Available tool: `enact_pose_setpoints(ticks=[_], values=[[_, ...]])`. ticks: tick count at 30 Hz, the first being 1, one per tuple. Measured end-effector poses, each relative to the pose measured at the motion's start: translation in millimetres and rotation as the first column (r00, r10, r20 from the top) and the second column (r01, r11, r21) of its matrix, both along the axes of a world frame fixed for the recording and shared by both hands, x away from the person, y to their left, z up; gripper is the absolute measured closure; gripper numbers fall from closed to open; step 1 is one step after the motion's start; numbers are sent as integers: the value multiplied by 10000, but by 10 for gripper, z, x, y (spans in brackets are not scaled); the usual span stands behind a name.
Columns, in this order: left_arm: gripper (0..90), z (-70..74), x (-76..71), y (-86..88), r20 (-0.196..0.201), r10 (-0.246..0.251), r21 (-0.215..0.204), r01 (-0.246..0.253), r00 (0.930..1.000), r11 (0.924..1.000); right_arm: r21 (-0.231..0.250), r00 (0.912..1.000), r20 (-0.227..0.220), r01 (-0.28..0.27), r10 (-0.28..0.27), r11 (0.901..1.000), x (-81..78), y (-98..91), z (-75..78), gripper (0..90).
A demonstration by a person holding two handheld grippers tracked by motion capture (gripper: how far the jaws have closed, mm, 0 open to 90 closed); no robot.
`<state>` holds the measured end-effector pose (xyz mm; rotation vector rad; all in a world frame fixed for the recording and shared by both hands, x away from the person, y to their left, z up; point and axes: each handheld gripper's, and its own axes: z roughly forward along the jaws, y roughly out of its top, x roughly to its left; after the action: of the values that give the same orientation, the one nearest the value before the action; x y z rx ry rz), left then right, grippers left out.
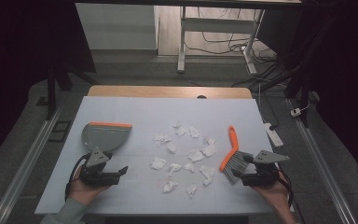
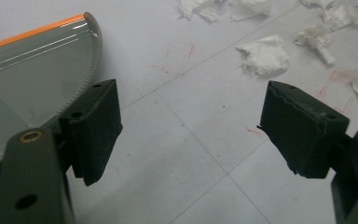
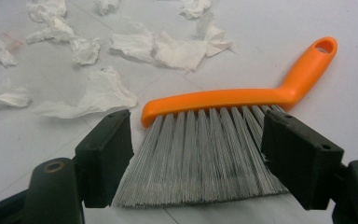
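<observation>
A grey dustpan (image 1: 103,135) with an orange front edge lies flat at the table's left; its curved rim (image 2: 42,79) sits just left of my left gripper's jaws. My left gripper (image 1: 114,175) is open over bare table, below the dustpan. An orange-handled brush (image 1: 231,151) with grey bristles (image 3: 200,154) lies at the right. My right gripper (image 1: 243,171) is open, its jaws on either side of the bristles' spread end. Several crumpled white paper scraps (image 1: 186,156) are scattered between dustpan and brush.
A white mat (image 1: 135,109) covers the wooden table (image 1: 168,91). A white power strip (image 1: 273,134) lies off the table's right edge. Desk legs and cables stand on the floor beyond. Red marks (image 2: 256,133) dot the mat near my left gripper.
</observation>
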<state>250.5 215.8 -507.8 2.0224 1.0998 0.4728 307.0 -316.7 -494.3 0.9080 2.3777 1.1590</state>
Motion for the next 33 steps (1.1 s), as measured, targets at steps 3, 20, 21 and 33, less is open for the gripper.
enact_pose_setpoints(ticks=[3, 20, 21, 33], values=[[212, -9, 2, -2, -13, -28, 4, 28, 10000, 10000, -71, 10000, -28, 42, -42, 10000, 5, -3, -10, 248], [212, -17, 3, -21, 45, -65, 212, 64, 10000, 9998, -323, 9998, -193, 52, -58, 9995, 2, 23, -26, 281], [212, -16, 3, -21, 51, -65, 209, 64, 10000, 9998, -329, 9998, -179, 51, -57, 9994, 0, 26, -25, 281], [219, -8, -6, -45, 205, -151, 280, 145, 9997, 9995, -489, 9998, -13, 204, -205, 9986, -25, 53, -16, 291]])
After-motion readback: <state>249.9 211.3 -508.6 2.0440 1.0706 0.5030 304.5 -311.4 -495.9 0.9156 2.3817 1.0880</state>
